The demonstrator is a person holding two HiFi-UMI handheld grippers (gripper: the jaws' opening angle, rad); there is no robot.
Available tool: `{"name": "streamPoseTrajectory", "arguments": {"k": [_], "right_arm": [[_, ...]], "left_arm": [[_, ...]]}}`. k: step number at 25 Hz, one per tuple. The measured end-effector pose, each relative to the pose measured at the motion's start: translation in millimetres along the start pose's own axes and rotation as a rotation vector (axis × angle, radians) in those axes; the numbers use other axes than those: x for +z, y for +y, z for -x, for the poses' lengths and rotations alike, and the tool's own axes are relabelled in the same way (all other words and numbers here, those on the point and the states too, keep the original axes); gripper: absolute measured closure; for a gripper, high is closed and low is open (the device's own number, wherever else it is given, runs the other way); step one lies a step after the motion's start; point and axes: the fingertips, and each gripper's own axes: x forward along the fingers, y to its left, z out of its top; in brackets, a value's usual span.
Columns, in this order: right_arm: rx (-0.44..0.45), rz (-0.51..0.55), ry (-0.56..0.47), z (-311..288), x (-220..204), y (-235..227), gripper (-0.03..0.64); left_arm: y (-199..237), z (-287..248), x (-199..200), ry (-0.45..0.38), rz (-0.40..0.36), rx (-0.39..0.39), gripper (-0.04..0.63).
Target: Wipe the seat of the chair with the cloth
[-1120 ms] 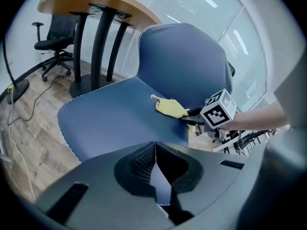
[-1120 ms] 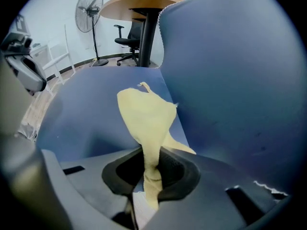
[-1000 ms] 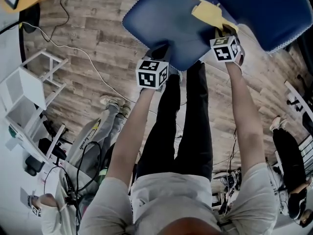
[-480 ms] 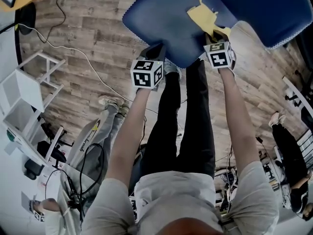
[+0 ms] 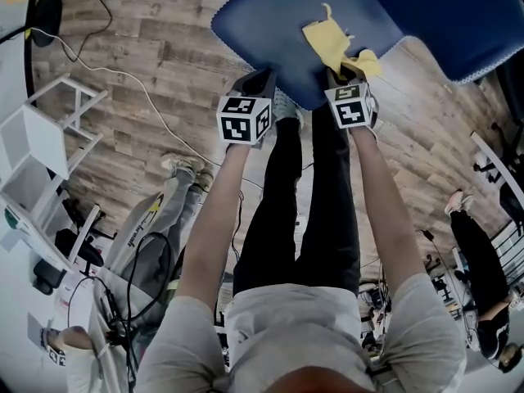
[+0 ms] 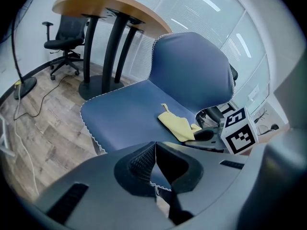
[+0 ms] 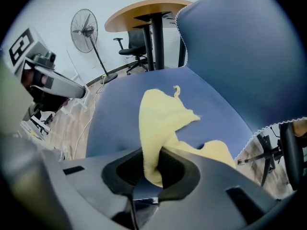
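The right gripper's [image 7: 151, 171] jaws pinch the soft, light-looking cloth [image 7: 160, 114] by a bunched end on the seat [image 5: 270, 23], while the left gripper's [image 6: 154, 162] jaws meet empty.

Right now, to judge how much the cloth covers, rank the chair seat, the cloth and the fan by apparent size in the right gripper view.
1. the chair seat, largest.
2. the cloth, lying over part of it.
3. the fan, smallest, but it stands far back, so this says little of true size.
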Motion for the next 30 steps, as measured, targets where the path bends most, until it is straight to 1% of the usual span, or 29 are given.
{"name": "streamPoseTrajectory", "arguments": {"k": [7,13,17,19,21,24,28,30], "right_arm": [[0.071,0.001,-0.019,4,-7,50,0.543],[0.146,0.038,-0.009,5,-18,93,0.543],[0.206,-0.052,-0.023,9,-25,107,0.543],[0.233,-0.057,-0.022,12,-28,112,0.543],[0.253,-0.035,-0.022,14,-31,114,0.543],[0.284,-0.004,-0.020,16,-40,117,0.543],[0.312,0.135,0.003,23,-59,126,0.543],[0.323,0.153,0.011,26,-68,127,0.543]], "left_arm": [[-4,5,-12,-0.007,0.007,0.006,0.568],[-6,10,-21,0.003,-0.005,0.015,0.568],[-11,18,-19,-0.020,-0.010,0.016,0.568],[-13,21,-19,-0.040,-0.006,0.018,0.568],[-11,21,-22,-0.058,0.006,0.029,0.568],[-6,21,-31,-0.082,0.047,0.054,0.568],[-6,25,-52,-0.102,0.089,0.085,0.568],[-9,28,-64,-0.104,0.097,0.098,0.568]]}}
